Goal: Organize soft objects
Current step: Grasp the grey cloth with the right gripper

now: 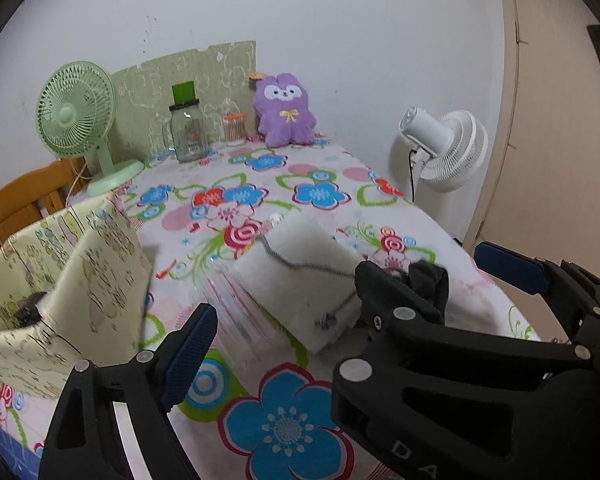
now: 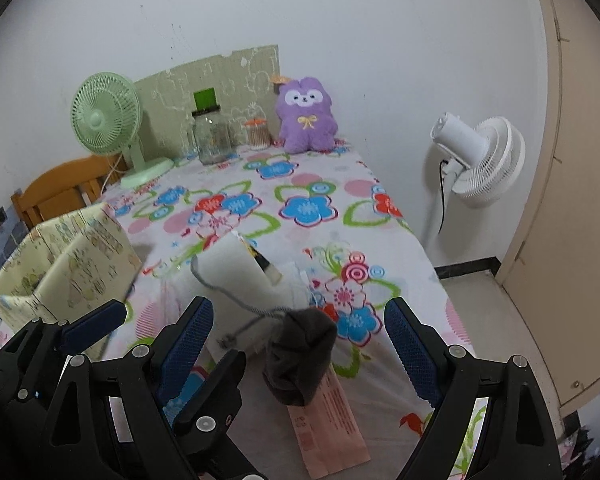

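At the far left stands my pale yellow fabric storage box (image 1: 66, 276) printed with small cartoon figures, open-topped, resting on the counter (image 1: 284, 196) with its flowered cloth; a dark item lies inside it, too hidden to name. Behind the box is an orange wooden chair back (image 1: 24, 200), and on the counter's far left corner a mint-green desk fan (image 1: 80, 120) on a round base. Along the wall, moving right, come a clear glass jar (image 1: 189, 132) with a black lid, a small clear tub of cotton swabs (image 1: 234, 130) with an orange lid, and a purple plush bear (image 1: 285, 110) with a yellow bow, sitting upright against the wall.

My left gripper (image 1: 288, 316) hangs released, jaws spread wide, with nothing between its blue ribbed pads. Just ahead of it in the middle of the counter lies a folded white fleece garment (image 1: 304, 264) with a grey zipper, resting on a clear plastic package.

Right of that, a rolled dark grey sock (image 2: 300, 360) sits at the garment's near edge, on a pink paper slip (image 2: 332, 424). My right gripper (image 2: 300, 344) is likewise released, fingers well apart, the sock lying between them with neither pad touching it.

Off the counter's right side stands a white pedestal fan (image 2: 480, 160), with a beige door (image 2: 572, 200) beyond it.
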Tool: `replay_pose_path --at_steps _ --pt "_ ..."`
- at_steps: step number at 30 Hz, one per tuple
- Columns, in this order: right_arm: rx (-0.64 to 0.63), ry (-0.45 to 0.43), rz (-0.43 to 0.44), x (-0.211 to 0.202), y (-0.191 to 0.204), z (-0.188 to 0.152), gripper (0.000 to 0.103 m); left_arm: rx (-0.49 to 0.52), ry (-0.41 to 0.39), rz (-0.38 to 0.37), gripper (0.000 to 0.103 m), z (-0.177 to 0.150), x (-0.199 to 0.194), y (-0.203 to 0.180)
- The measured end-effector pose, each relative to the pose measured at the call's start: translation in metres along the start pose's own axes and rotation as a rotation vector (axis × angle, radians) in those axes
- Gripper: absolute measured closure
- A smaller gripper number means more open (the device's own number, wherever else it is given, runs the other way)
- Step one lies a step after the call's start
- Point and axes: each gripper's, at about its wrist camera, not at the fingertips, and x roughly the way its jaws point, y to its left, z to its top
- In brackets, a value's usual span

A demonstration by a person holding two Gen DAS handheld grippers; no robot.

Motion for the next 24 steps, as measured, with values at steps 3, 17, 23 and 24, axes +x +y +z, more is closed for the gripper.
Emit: replay_pose_path --at_steps 3,17,23,24 --pt "0.007 0.023 0.003 0.008 -0.002 -0.006 0.013 0.003 0.016 0.001 0.014 -0.005 0.007 -0.001" --pt "0.045 0.117 0.026 0.041 -0.006 -0.020 0.037 -0.009 0.093 0.011 0.015 -0.016 0.031 0.005" --pt "0.042 0.129 0.055 0.042 -0.002 -0.020 0.054 -0.009 0.097 -0.019 0.015 -0.013 0.032 0.004" --pt "0.044 0.126 0.059 0.041 -0.003 -0.019 0.054 -0.010 0.094 -0.023 0.015 -0.012 0.032 0.003"
